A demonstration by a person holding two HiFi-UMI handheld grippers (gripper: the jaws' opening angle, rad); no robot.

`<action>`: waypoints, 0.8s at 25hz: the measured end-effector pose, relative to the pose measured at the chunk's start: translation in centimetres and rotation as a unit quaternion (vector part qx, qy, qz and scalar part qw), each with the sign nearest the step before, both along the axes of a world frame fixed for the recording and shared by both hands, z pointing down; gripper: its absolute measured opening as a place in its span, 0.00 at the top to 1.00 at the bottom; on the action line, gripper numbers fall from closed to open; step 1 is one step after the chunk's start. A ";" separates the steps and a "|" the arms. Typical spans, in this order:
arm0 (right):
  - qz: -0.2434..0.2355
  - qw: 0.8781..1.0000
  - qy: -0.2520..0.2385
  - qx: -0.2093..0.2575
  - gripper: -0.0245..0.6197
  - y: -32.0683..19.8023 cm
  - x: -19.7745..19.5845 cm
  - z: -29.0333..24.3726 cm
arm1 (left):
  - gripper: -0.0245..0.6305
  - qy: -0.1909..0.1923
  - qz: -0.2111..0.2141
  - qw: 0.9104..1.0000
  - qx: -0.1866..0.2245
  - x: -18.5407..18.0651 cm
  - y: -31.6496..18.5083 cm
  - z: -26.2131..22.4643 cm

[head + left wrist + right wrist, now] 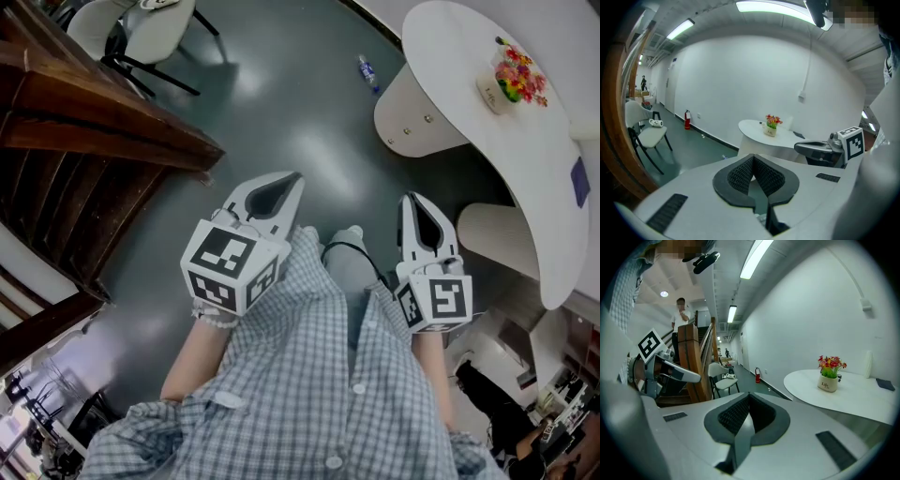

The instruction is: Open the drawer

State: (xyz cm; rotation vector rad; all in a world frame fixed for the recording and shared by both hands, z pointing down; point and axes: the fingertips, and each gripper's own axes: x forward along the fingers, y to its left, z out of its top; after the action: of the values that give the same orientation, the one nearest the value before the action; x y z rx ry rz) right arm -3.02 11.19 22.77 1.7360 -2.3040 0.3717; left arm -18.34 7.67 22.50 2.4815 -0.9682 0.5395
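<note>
No drawer shows in any view. In the head view both grippers are held out over the dark grey floor, in front of a person's checked shirt. My left gripper [289, 180] is shut with nothing between its jaws; in its own view the dark pads [740, 173] meet at the tip. A short way to its right, my right gripper [411, 199] is also shut and empty, and its pads [736, 414] are closed together. Each gripper sees the other off to its side: the right gripper [798, 146] in the left gripper view, the left gripper [696, 377] in the right gripper view.
Dark wooden furniture [84, 141] stands at the left, with a white chair [141, 28] behind it. A white curved table [469, 131] carries a flower pot [511, 80] at the right. A small bottle [368, 73] lies on the floor. A person [680, 315] stands beyond the woodwork.
</note>
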 end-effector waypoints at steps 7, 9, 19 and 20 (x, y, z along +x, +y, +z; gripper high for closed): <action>-0.007 1.000 0.008 -0.012 0.95 -1.5 0.1 0.6 | 0.96 0.003 0.014 1.000 0.002 1.4 -1.4 0.4; -0.009 1.000 0.007 -0.014 0.95 -2.1 0.2 0.8 | 0.96 0.003 0.011 1.000 -0.001 1.4 -1.9 0.5; -0.009 0.999 -0.015 -0.042 0.95 -5.4 2.5 2.3 | 0.96 -0.008 0.010 1.000 -0.017 3.7 -5.3 1.1; -0.010 0.999 -0.016 -0.043 0.95 -5.8 2.9 2.4 | 0.96 -0.009 0.010 1.000 -0.018 4.2 -5.8 1.1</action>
State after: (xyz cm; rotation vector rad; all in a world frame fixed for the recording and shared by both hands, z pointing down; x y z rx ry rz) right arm -0.09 5.35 25.15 1.6765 -2.2903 0.4892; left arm -14.13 1.90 23.63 2.4614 -0.9336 0.5804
